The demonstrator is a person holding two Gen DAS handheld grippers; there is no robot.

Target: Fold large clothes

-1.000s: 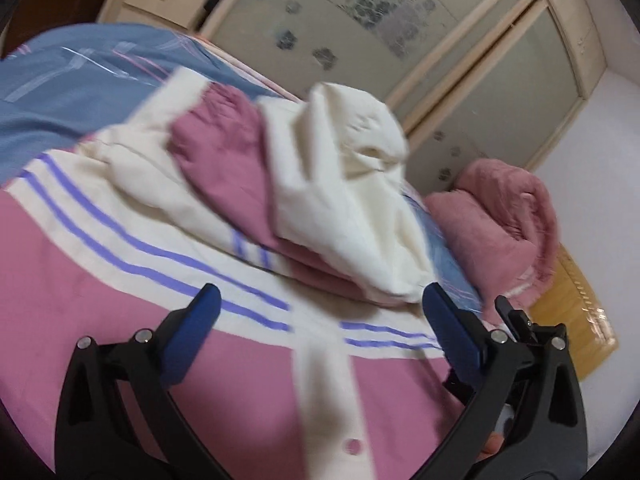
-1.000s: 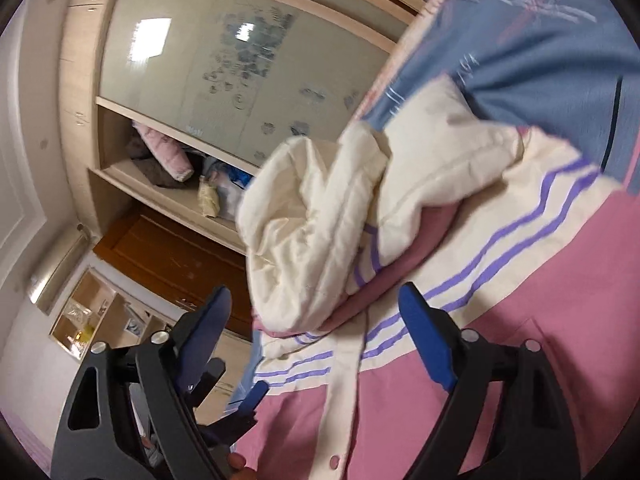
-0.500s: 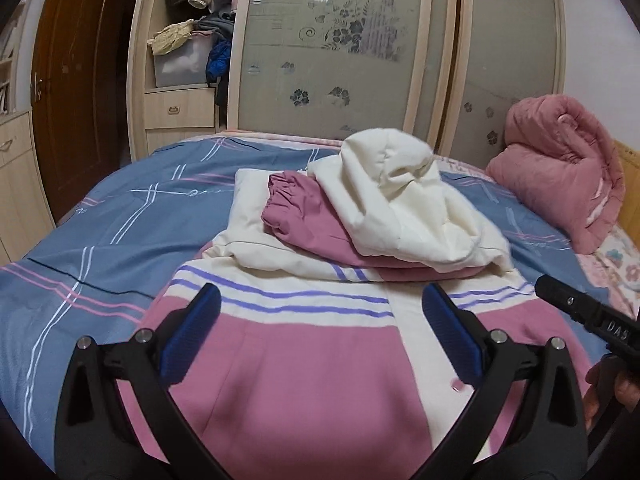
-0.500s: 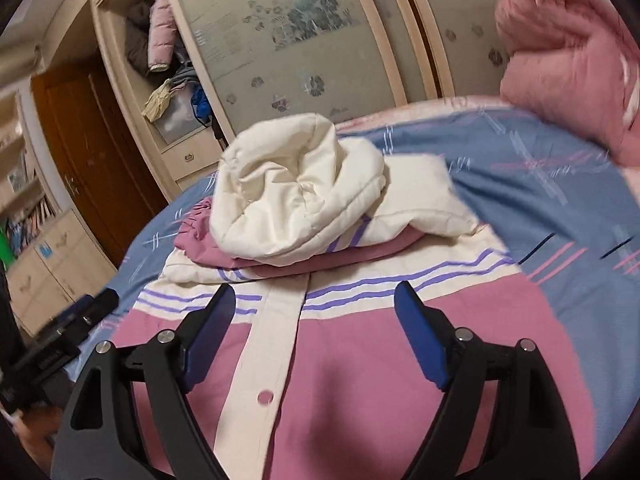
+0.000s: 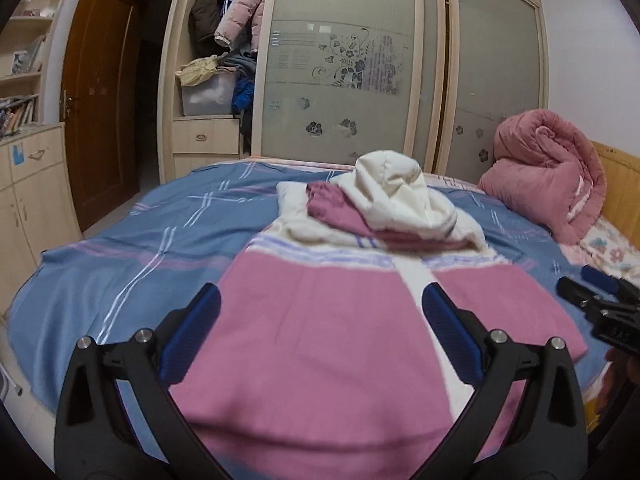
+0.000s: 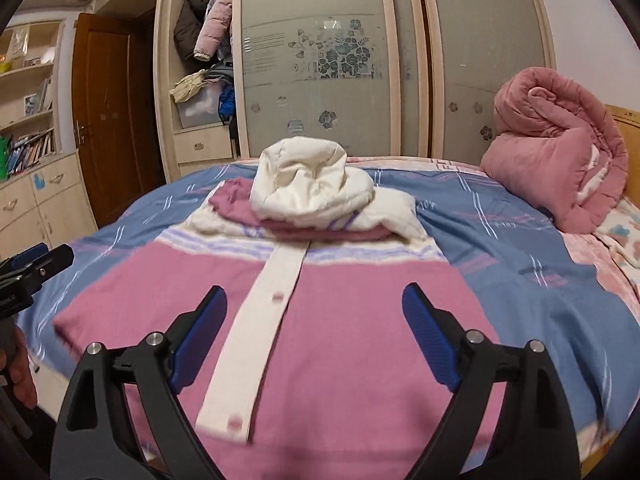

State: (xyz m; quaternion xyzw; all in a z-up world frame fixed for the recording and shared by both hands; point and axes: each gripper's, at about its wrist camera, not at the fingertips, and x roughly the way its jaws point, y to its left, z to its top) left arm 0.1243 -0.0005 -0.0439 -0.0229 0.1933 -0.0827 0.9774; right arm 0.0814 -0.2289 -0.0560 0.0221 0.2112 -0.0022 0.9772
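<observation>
**Jacket flat on the bed, both grippers free above it**

The jacket (image 6: 320,344) lies spread on the bed (image 6: 520,248), pink body nearest the cameras, its white button strip (image 6: 256,336) running up the middle. Above the purple stripes, the sleeves and the white hood (image 6: 312,184) are folded in and heaped on the chest — the hood sits on top of a pink cuff.

The left gripper (image 5: 320,336) hangs over the near hem with its blue pads wide apart and nothing between them. The right gripper (image 6: 316,340) is over the same hem, just beside the button strip; its jaws are opening, and no cloth is pinched in them. Each gripper shows at the edge of the other's view, with a bit of the hand that holds it.

Around the jacket the blue striped sheet is bare. A rolled pink quilt (image 5: 548,172) sits well apart at the head of the bed, against the wooden headboard (image 5: 620,184). Behind the bed stands a wardrobe (image 5: 348,72) with frosted sliding doors — its open bay holds hanging coats (image 5: 236,16) and a plastic box (image 5: 208,94). A brown door (image 5: 100,112) and low drawers (image 5: 32,184) are at the left. Nothing lies between the grippers and the jacket.
</observation>
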